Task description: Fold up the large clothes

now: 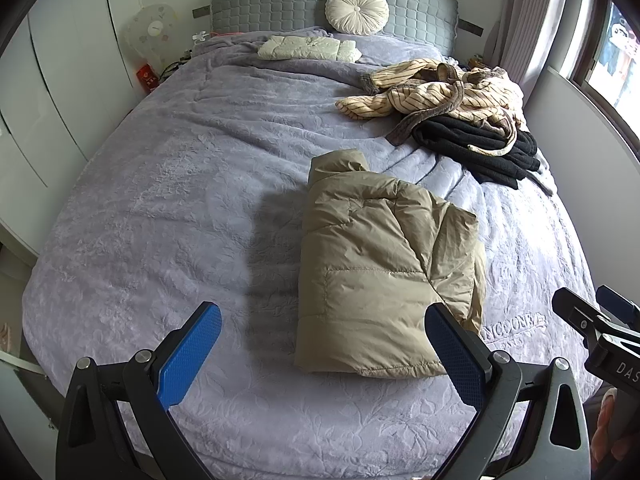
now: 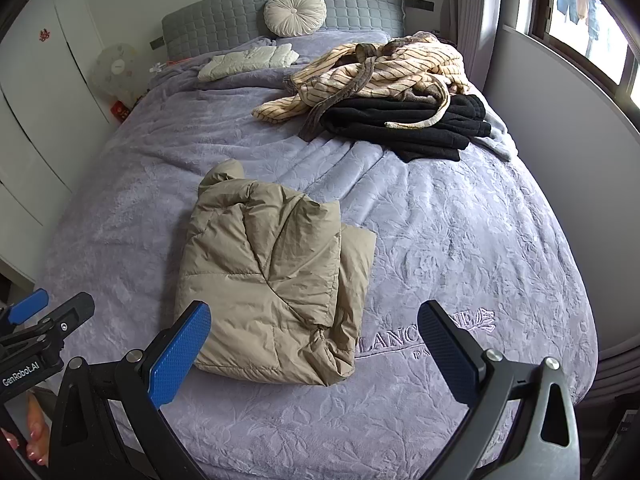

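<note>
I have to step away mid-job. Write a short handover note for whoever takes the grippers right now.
Left gripper: open, empty, held above the near edge of the bed.
Right gripper: open, empty, alongside it.
Tan puffer jacket: folded into a compact bundle in the middle of the bed; looks done.
Striped cream robe: unfolded, heaped at the far right, its belt trailing over the black garment beneath it, which looks roughly folded.
Left to do: likely the robe next, then check the black one.
</note>
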`<state>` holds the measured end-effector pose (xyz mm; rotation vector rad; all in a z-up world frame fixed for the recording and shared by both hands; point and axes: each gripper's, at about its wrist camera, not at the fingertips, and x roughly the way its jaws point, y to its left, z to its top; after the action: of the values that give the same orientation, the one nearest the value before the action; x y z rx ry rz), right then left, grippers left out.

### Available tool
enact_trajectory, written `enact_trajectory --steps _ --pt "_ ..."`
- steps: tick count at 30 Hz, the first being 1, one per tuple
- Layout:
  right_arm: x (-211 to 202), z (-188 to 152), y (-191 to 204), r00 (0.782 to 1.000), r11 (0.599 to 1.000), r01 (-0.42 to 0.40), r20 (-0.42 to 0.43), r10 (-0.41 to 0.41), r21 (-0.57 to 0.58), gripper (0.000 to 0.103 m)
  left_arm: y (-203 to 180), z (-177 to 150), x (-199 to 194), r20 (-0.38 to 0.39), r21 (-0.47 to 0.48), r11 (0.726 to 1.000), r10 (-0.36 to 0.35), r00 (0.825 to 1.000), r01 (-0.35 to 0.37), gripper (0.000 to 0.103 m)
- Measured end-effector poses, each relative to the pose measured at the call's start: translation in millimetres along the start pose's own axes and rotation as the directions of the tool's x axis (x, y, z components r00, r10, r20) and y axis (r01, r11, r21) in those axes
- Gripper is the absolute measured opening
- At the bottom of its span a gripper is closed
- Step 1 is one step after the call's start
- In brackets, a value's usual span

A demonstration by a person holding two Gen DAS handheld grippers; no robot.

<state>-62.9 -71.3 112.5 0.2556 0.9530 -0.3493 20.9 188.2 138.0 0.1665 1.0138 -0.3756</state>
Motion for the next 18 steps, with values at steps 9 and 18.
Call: enact_trajectory --steps 9,18 --pt "0.8 1.2 0.0 1.0 1.0 -0.001 -0.003 0.001 -0.001 0.103 -1.9 1.5 3.7 -0.002 0.008 1.0 -0.009 1.0 0.009 0.102" --pt "-0.2 -5.3 0.9 1.0 1.0 -0.006 -0.012 0.006 -0.001 0.103 -2.4 9.9 3.8 0.008 0.017 0.999 -0.034 0.999 0.034 0.102"
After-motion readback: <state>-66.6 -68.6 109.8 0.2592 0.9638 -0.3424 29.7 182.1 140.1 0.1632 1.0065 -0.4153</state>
